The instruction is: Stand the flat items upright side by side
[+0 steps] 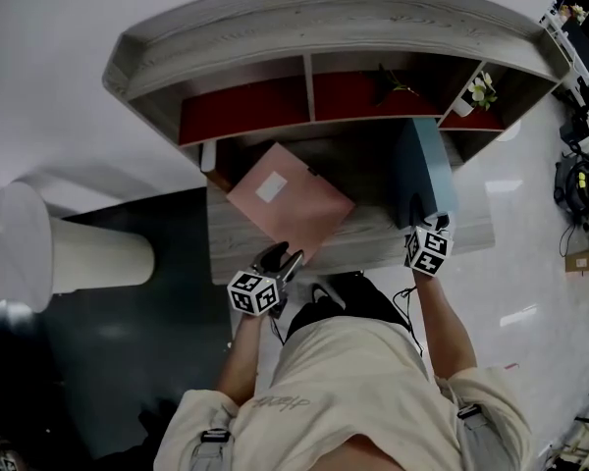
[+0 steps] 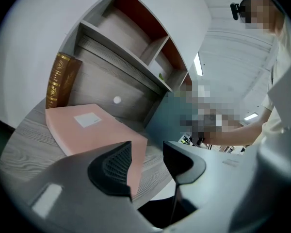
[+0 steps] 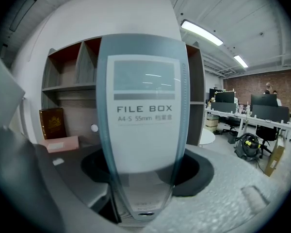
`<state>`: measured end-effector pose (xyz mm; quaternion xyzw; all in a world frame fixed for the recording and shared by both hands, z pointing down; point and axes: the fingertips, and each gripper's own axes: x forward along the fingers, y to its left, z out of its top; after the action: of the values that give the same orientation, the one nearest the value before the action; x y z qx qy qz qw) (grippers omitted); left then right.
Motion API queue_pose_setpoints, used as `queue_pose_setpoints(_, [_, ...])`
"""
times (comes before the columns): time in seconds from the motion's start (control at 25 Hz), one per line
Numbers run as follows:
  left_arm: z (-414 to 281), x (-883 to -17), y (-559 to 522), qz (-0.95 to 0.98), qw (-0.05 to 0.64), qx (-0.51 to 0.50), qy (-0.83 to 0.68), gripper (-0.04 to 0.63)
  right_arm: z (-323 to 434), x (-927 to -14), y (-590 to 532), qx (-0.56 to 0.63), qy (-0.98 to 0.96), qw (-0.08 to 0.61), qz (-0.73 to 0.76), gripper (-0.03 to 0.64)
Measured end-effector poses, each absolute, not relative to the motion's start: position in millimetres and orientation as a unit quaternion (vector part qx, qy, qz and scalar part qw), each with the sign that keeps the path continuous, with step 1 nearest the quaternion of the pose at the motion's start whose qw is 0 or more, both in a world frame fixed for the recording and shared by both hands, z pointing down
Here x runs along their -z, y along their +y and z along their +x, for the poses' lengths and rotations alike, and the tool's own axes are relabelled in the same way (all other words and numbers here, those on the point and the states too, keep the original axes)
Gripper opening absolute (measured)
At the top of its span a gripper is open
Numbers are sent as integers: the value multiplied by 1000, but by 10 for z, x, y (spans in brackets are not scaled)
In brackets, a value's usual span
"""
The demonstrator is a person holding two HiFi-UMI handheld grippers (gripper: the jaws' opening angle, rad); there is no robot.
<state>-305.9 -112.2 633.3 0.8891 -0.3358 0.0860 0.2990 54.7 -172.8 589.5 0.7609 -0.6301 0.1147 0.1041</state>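
My right hand-held gripper (image 3: pixel 143 171) is clenched on the spine of the teal file box (image 3: pixel 143 106), which I'm holding upright at the right end of the surface (image 1: pixel 373 248). My left hand-held gripper (image 2: pixel 147 147) is released, jaws apart with nothing pinched, right at the near corner of the pink file box (image 2: pixel 87 125), which lies flat and skewed mid-surface. Behind it a brown book (image 2: pixel 60 79) stands upright at the back left, under the shelf unit (image 1: pixel 314 27) with its red-backed cubbies
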Motion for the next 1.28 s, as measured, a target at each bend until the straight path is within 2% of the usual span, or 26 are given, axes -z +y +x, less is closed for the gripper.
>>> queue_pose_setpoints(0.68, [-2940,-6003,-1705,882,280,-85,-370,219,672,-5868,-2413,-97,-641,93,756,307])
queue_pose_setpoints(1.28, [-2903,-6063,-1767,861,289,-90,-408,219,592,-5866,-2601,-70,-661,88,742,309])
